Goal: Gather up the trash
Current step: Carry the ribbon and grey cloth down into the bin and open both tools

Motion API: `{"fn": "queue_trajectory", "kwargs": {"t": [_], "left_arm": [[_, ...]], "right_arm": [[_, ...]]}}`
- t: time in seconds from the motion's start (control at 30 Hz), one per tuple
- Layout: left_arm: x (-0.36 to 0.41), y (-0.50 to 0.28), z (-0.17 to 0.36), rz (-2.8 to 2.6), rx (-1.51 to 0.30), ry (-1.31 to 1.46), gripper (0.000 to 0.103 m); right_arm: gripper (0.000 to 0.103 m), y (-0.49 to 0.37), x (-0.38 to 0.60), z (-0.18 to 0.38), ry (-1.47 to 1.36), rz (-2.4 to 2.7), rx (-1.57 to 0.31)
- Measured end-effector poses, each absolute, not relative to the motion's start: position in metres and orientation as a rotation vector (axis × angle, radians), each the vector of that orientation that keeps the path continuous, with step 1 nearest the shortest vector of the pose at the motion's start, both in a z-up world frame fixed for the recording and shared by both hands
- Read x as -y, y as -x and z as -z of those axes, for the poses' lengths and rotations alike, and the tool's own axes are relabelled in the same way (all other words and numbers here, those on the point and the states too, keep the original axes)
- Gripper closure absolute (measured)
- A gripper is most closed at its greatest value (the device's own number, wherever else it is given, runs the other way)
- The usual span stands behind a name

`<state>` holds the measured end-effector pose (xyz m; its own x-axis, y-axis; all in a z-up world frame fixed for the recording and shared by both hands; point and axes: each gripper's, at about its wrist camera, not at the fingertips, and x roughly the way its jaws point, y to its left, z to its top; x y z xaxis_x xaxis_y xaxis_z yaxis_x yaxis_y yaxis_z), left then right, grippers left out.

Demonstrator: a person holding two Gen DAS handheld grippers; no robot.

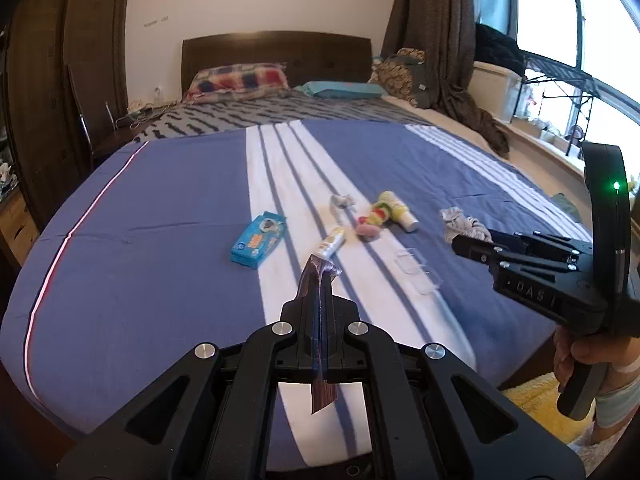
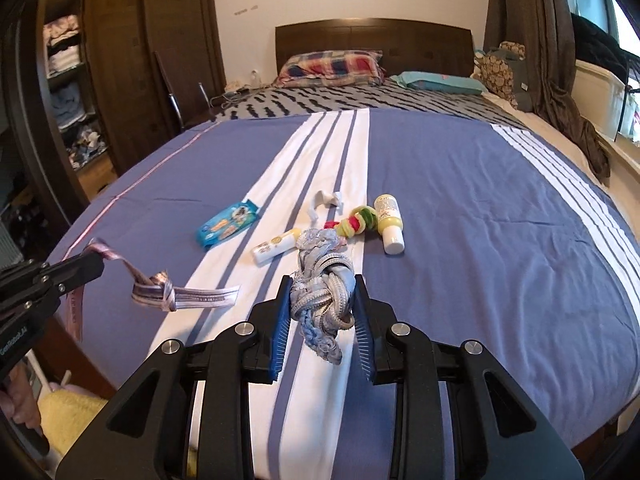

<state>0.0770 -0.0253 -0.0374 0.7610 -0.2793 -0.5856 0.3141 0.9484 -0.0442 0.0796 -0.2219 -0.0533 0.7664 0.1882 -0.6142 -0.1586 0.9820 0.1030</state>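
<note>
left wrist camera shows my left gripper (image 1: pixel 319 270) clenched tight on a shiny striped wrapper (image 1: pixel 320 320). the wrapper runs flat between the two fingers and a bit sticks out past the tips. from the right wrist camera i can see the same wrapper hanging out in the air with a knot in the middle of it, up above the blue bed cover (image 2: pixel 480 200).

my right gripper (image 2: pixel 322 296) is squeezing a grey-blue wad of crumpled stuff (image 2: pixel 322 300). the wad is pinched between the two blue pads (image 2: pixel 280 320) and pokes up past the tips. a hand (image 1: pixel 576 356) holds the handle of that gripper at the right edge of the left camera picture.

more things lie on the bed, near the white stripes. a blue pack of wipes (image 2: pixel 228 226) is on the left. a small white tube (image 2: pixel 276 250) lies just beside the stripes. a white scrap (image 2: pixel 326 200) sits farther back. a bright red, green and yellow scrunchy thing (image 2: pixel 354 222) touches a yellow bottle (image 2: pixel 388 220) with a white cap. clear plastic (image 1: pixel 416 274) lies flat near the front in the left camera picture.

a checked pillow (image 2: pixel 332 64) is far back by the dark headboard (image 2: pixel 372 36).
</note>
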Motion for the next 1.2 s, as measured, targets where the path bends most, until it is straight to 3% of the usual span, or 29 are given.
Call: {"fn": "queue_trajectory", "kwargs": {"t": [0.5,0.83,1.2], "left_arm": [[0.036,0.029,0.017,0.4,-0.566,-0.07,0.103],[0.033,0.063,0.077,0.438,-0.703,-0.062,0.103],[0.033,0.045,0.171,0.431,-0.935,-0.052,0.103]], "right_arm": [[0.073,0.034,0.212,0.044,-0.05,-0.256,-0.617],[0.073,0.067,0.201,0.097,-0.055,-0.288,-0.744],[0.073,0.063,0.191,0.181,-0.053,-0.281,-0.95]]}}
